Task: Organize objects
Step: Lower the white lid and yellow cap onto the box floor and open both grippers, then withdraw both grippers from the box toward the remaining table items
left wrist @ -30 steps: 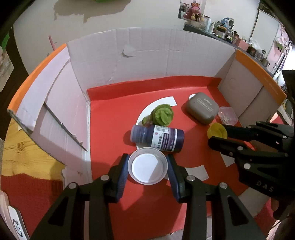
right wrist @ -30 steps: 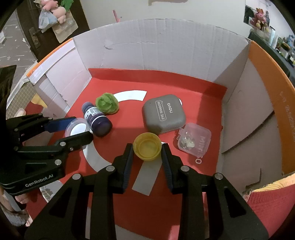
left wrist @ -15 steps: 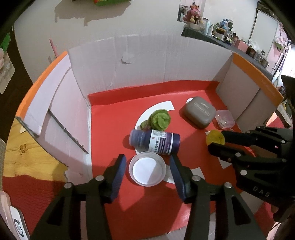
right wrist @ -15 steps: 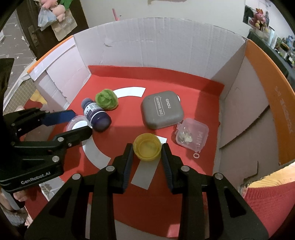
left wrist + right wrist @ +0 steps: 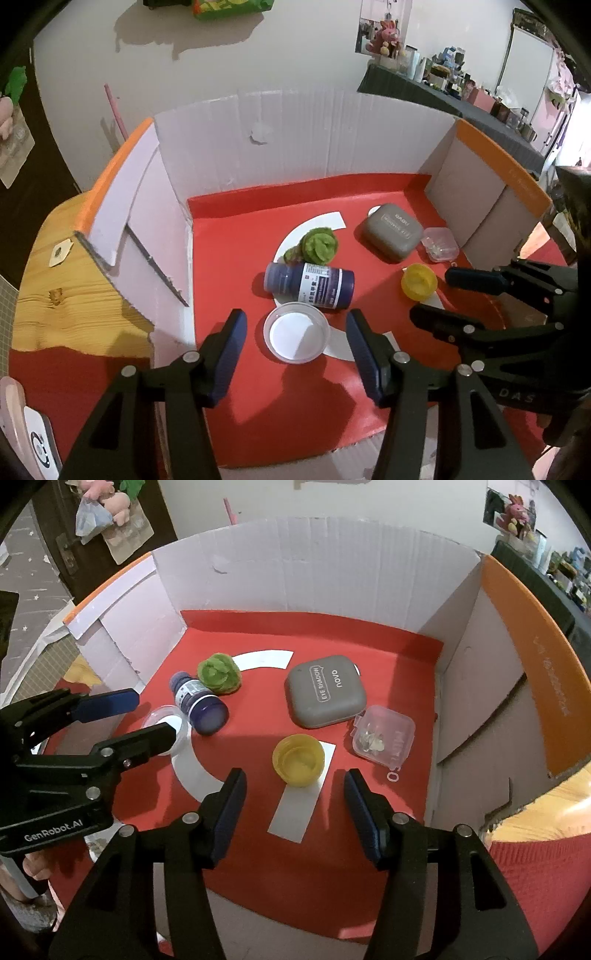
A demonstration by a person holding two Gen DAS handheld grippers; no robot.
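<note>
A clear round lid lies on the red floor between the opening jaws of my left gripper; the pads stand clear of its rim. A yellow cap rests on a white paper strip just ahead of my right gripper, whose jaws are opening too and do not touch it. In the right wrist view the left gripper straddles the lid. In the left wrist view the right gripper sits beside the cap.
A dark blue bottle lies on its side behind the lid, next to a green fuzzy ball. A grey case and a small clear box sit at the right. Cardboard walls enclose the red floor.
Both grippers have opened: the left let go of the clear lid and drew back a little, and the right released the yellow cap. Both objects stay where they were.
</note>
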